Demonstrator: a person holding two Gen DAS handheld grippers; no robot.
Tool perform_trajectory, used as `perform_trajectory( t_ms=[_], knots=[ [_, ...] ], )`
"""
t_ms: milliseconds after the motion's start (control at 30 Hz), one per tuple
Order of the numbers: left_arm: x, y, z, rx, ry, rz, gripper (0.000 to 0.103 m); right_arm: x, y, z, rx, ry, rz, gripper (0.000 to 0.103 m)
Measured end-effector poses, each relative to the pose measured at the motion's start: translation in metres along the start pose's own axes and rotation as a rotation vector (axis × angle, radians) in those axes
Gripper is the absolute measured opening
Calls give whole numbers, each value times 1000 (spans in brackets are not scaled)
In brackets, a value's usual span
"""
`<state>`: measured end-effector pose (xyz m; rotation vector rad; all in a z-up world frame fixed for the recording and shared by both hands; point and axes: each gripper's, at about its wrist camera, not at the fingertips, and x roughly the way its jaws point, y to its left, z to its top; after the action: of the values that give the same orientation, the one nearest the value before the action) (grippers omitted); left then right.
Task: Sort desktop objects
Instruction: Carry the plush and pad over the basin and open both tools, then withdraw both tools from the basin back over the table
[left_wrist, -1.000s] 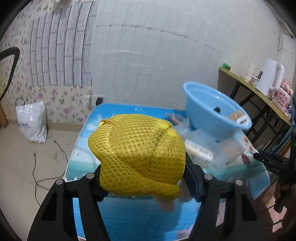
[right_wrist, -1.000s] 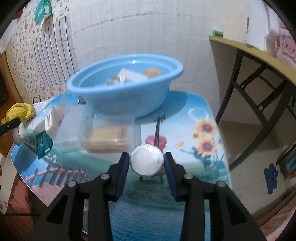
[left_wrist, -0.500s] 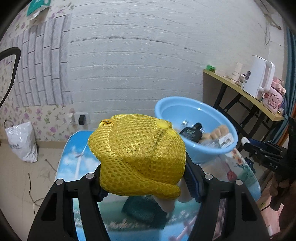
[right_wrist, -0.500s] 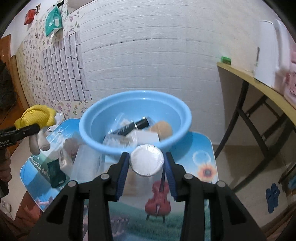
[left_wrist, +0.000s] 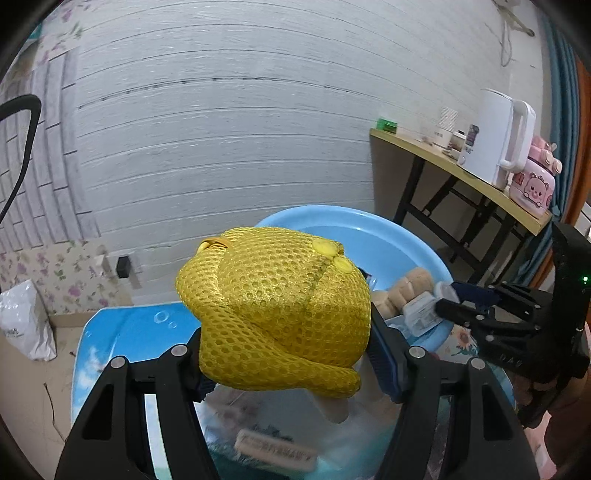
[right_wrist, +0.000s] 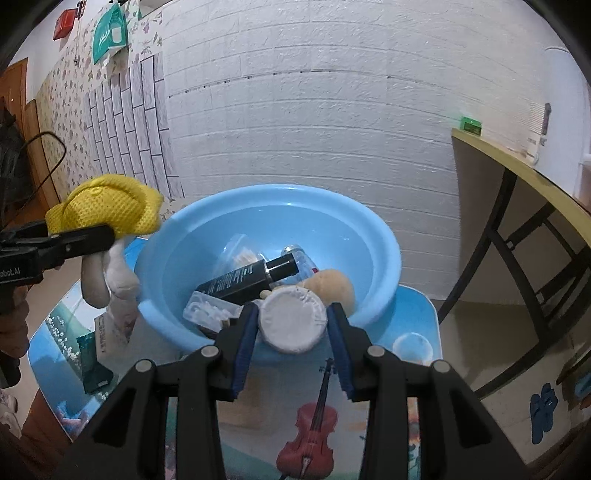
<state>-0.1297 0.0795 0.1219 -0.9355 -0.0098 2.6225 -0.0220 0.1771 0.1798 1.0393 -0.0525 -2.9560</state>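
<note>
The surface (right_wrist: 417, 314) is a small top printed with a bright blue picture: a red violin on its near part, bubbles and a wooden walkway toward the left. A pale blue basin (right_wrist: 376, 236) stands on its far part, close to a white brick-patterned wall (right_wrist: 314, 122). In the basin lie a black bottle (right_wrist: 240, 282), a tan plush piece (right_wrist: 336, 286) and some clear plastic packets. On the surface left of the basin are a dark green packet (right_wrist: 92, 365) and a clear plastic box.

The right tongs (right_wrist: 291, 326) grip a round white-wrapped disc (right_wrist: 293, 323) at the basin's near rim. The left tongs (left_wrist: 286, 343) are clamped on a yellow mesh item (left_wrist: 273, 306) with pale plush limbs hanging under it, held up in the air at the basin's left edge.

To the right stands a side table with a yellowish top and black legs (left_wrist: 461, 170), bearing a white kettle (left_wrist: 498, 136), a pink cartoon container (left_wrist: 532, 188) and small cups. Floral wallpaper (right_wrist: 66, 92) covers the left wall, where a green packet hangs. A white plastic bag (left_wrist: 22, 321) sits on the floor at far left, below a wall socket.
</note>
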Motion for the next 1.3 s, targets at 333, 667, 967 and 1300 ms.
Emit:
perform_trajectory(
  t_ms=[333, 667, 967, 1300],
  knots=[
    [37, -20, 16, 43, 27, -27, 69, 29, 8, 6, -29, 23, 47, 38],
    [50, -28, 7, 54, 82, -35, 84, 25, 11, 0, -44, 6, 49, 39],
    [29, -25, -13, 74, 84, 3, 84, 8, 13, -5, -36, -16, 38, 41],
    [-6, 10, -48, 13, 95, 85, 90, -9, 23, -14, -24, -40, 18, 53]
  ],
)
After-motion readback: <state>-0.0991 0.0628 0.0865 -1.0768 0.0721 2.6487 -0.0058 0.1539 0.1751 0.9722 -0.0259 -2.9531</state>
